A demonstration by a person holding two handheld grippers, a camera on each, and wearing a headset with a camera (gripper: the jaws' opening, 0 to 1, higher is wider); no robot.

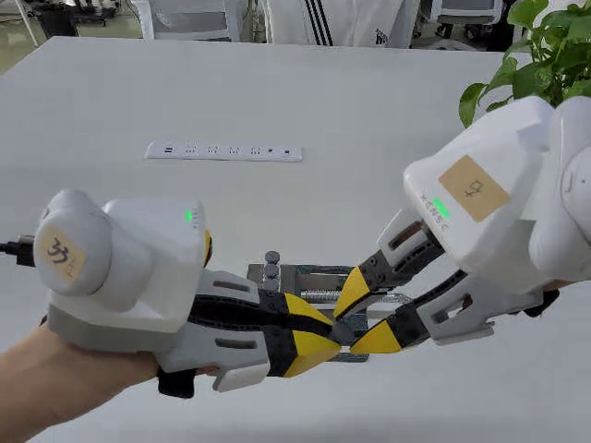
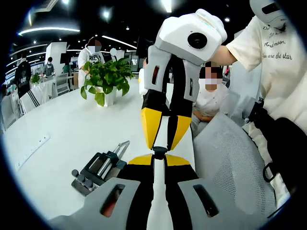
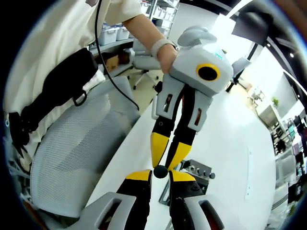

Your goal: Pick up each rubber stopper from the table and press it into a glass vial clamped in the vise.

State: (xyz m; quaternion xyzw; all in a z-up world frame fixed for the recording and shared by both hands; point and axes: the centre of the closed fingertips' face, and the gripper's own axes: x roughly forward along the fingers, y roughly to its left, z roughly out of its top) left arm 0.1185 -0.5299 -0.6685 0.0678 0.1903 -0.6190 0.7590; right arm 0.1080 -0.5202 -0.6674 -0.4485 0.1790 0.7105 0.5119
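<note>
The biggest danger, as I judge it, is the rubber stopper (image 2: pixel 159 150) getting dropped. It is hanging in the air at the point where both claws are meeting, with the left gripper (image 2: pixel 159 160) and the right gripper (image 3: pixel 160 174) each closing their yellow tips onto it from opposite sides, and I cannot tell which pair is bearing it. If one pair is letting go before the other is gripping firmly, the small dark plug is likely going to squirt out and roll off across the white table (image 1: pixel 277 92). A lesser danger is the stopper ending up skewed in the jaws, so that it is meeting a vial mouth at a slant and jamming or straining the glass. Around the work, the table is carrying the vise (image 1: pixel 300 275) right under the crossed tips, a leafy plant (image 1: pixel 540 46) is standing at the far right, a mesh chair (image 2: pixel 230 158) is sitting off the table edge, and a power strip (image 1: pixel 223 151) is lying well beyond the vise. Small grey round caps (image 1: pixel 272 263) are showing at the vise's far end. The grippers' own bodies are covering its near part in the head view, hiding any open vial.
</note>
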